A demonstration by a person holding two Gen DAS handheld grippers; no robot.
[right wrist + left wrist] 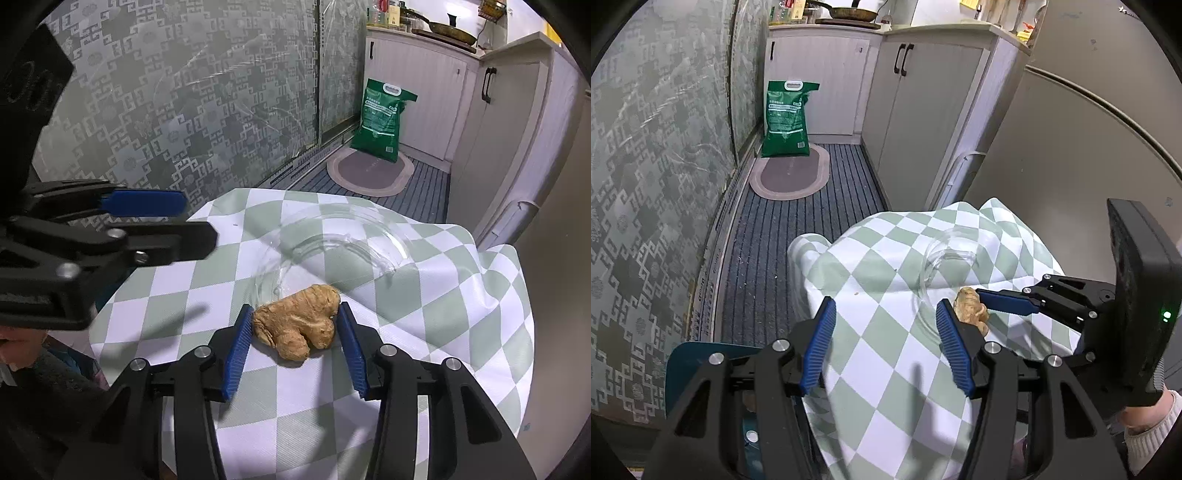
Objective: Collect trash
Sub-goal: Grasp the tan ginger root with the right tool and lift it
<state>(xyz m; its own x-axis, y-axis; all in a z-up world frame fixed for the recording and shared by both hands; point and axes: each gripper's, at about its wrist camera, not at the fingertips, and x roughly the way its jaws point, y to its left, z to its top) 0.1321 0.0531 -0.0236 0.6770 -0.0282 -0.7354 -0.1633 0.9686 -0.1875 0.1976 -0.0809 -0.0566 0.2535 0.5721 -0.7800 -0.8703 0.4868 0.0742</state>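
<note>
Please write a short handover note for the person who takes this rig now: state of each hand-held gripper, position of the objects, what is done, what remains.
Right hand-held gripper: shut on the ginger piece, which is at the near rim of the clear glass dish on the checkered tablecloth.
Left hand-held gripper: open, empty, over the tablecloth beside the right one.
Done: ginger gripped.
Left: carry it to the trash; no bin is clearly in view.

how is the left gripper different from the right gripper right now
The right gripper has its blue pads against a piece of ginger; the left gripper is open with nothing between its fingers. The right one is beside the clear glass plate, the left hovers over the checkered tablecloth. Both share black frames and blue pads.
</note>
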